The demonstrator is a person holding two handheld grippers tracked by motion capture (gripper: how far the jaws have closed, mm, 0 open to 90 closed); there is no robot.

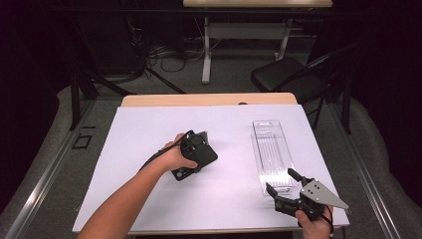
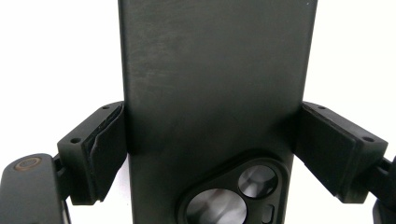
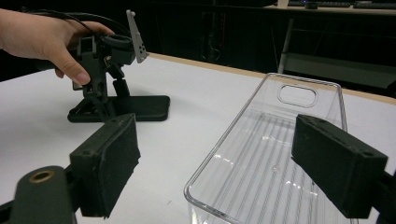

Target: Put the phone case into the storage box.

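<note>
Both jaws of the left gripper (image 1: pixel 191 154) clamp a phone case (image 2: pixel 212 93); the right gripper (image 1: pixel 281 186) gapes wide beside the clear tray (image 1: pixel 271 149).

Both forearms are bare, with no sleeves, and each hand carries a matte black gripper, the left gripper (image 1: pixel 198 149) trailing a black cable, the right gripper (image 1: pixel 282 181) topped by a grey three-cornered plate, its blocky jaws faced with dark pads and screw holes.

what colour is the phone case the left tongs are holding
Matte black phone case, clearest in the left gripper view.
</note>
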